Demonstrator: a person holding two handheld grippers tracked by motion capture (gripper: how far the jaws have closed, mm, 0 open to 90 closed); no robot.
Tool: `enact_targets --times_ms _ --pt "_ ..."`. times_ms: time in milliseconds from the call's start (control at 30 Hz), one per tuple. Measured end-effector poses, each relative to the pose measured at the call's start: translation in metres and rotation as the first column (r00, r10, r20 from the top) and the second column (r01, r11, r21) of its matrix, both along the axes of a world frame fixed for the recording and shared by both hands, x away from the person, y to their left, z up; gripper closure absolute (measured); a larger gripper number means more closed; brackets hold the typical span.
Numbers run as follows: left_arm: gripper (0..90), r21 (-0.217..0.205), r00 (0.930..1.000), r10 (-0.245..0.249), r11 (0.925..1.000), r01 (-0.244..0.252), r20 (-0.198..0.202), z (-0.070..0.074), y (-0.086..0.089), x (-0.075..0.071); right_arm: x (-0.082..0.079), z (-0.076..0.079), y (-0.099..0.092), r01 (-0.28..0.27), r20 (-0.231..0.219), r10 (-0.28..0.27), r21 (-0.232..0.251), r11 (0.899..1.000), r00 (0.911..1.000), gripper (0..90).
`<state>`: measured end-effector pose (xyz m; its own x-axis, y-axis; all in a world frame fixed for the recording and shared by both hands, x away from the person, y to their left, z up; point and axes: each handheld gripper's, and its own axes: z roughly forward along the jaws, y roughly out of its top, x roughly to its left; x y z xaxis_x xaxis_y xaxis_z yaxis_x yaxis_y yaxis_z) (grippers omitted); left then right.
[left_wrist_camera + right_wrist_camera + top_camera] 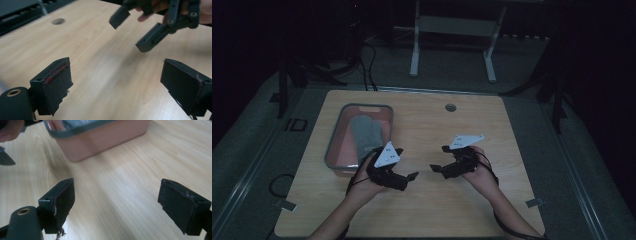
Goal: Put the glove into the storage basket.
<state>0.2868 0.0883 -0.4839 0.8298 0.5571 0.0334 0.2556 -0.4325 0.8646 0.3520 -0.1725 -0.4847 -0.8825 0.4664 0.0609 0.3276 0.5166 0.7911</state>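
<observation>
My left gripper (406, 164) is held low over the wooden table (452, 200), just right of a pink bin (337, 142) with a grey rim. It is open, and nothing lies between its jaws (117, 85). My right gripper (440, 158) faces it from a short way off, also open and empty (120, 203). The left gripper view has the right gripper (132, 30) at its upper right, jaws spread. A grey cloth (366, 132) lies inside the bin. In the right gripper view, the bin (105, 137) stands ahead.
A round cable hole (450, 107) is near the table's far edge. Beyond the table stand the white legs of a frame (414, 45) on a dark floor, with cables (369, 65). Bare wood lies between and in front of the grippers.
</observation>
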Motion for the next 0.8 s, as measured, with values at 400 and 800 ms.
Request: enact_targets --times_ms 400,800 --pt "10.4 -0.005 0.9945 -0.093 0.9957 0.093 -0.049 -0.029 -0.027 -0.005 -0.015 -0.037 -0.056 -0.017 0.016 0.017 0.011 1.0 0.9997 14.1" --pt "10.5 0.008 0.9871 -0.141 0.9899 0.142 -0.076 -0.047 -0.039 -0.011 -0.029 -0.059 -0.089 0.041 -0.017 -0.04 0.019 0.999 0.999 14.1"
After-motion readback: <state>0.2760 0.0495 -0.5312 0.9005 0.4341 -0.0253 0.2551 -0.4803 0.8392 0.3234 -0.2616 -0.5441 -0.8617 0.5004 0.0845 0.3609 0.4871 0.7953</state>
